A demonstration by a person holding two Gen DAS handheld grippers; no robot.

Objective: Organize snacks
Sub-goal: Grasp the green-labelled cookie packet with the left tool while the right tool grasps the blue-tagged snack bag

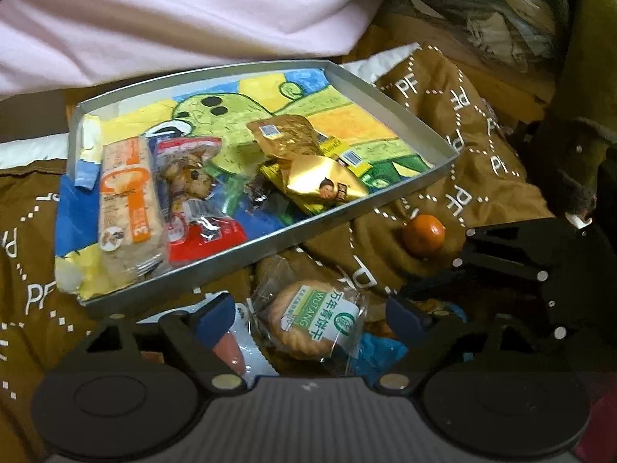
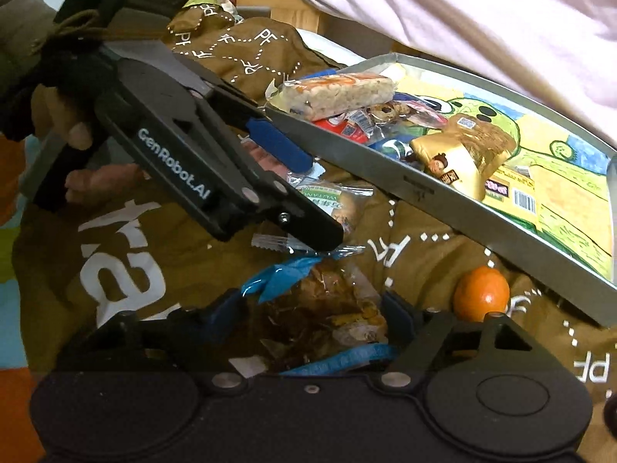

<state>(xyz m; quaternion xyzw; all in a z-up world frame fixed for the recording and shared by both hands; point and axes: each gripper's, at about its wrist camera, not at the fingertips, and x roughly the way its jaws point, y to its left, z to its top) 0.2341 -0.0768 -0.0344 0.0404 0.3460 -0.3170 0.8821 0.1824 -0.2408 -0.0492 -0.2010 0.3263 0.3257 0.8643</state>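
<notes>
A shallow grey tray [image 1: 408, 112] with a bright cartoon drawing on its floor lies tilted on a brown cloth [image 1: 455, 177] printed with white "PF" letters, and a pale pink sheet [image 1: 185, 11] is bunched behind it. Inside the tray lie a long orange-and-white rice bar [image 1: 125, 208], a clear red-ended packet of small cookies [image 1: 193, 193], a gold foil packet [image 1: 326, 185] and a brown foil packet [image 1: 287, 135] above it. Outside, just beyond the tray's near wall, an orange mandarin [image 1: 423, 233] rests on the cloth, well apart from the wrapped snacks. The left gripper [image 1: 308, 318] is spread wide, its 2 blue pads on either side of a round biscuit in a clear green-labelled wrapper [image 1: 314, 320] that lies on the cloth; neither pad visibly presses the wrapper. A pink sausage-like snack [image 1: 231, 349] lies under the left finger. The right gripper [image 2: 312, 318] is also parted, straddling a crumpled clear bag with blue edging and dark brown contents [image 2: 320, 316]; whether its pads touch the bag is hard to tell. In the right wrist view a hand [image 2: 73, 131] grips the left tool's handle, and that tool's black fingers stand over the biscuit [image 2: 339, 200].
</notes>
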